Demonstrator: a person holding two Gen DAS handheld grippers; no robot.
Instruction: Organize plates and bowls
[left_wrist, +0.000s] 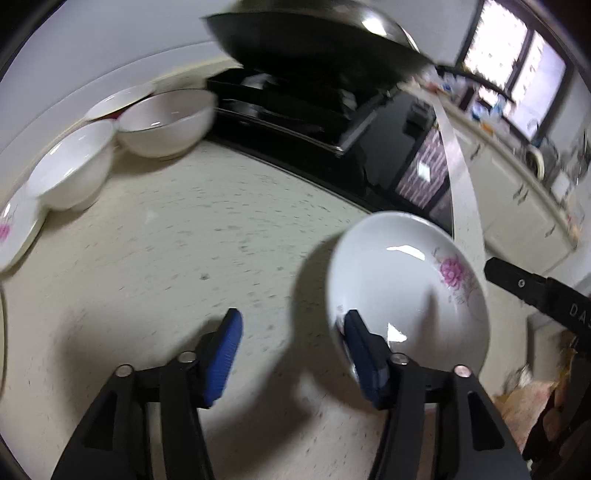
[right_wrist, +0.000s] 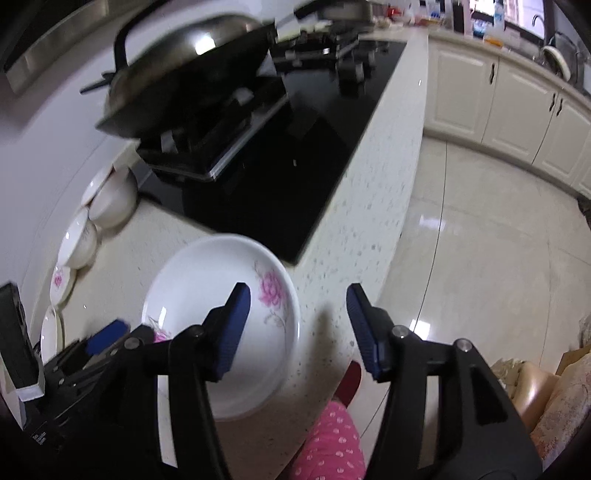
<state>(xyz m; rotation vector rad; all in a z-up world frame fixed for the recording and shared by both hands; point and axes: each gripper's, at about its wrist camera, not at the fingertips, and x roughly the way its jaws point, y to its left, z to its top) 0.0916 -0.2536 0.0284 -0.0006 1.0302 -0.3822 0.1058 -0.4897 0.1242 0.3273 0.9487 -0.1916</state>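
Observation:
A white plate with a pink flower (left_wrist: 406, 280) lies on the speckled counter near its right edge; it also shows in the right wrist view (right_wrist: 207, 295). My left gripper (left_wrist: 293, 328) is open, its right pad at the plate's near-left rim. My right gripper (right_wrist: 299, 302) is open and empty above the plate's right rim and the counter edge. The left gripper (right_wrist: 107, 338) shows at the plate's left side in the right wrist view. Two white bowls (left_wrist: 166, 122) (left_wrist: 72, 166) and flowered plates (left_wrist: 11, 229) stand along the back wall.
A black stove (right_wrist: 273, 162) with a wok (right_wrist: 184, 70) stands beyond the plate. The counter edge (right_wrist: 369, 236) drops to a tiled floor (right_wrist: 480, 258). White cabinets (right_wrist: 509, 103) line the far side. A pink-sleeved arm (right_wrist: 332, 443) is at the bottom.

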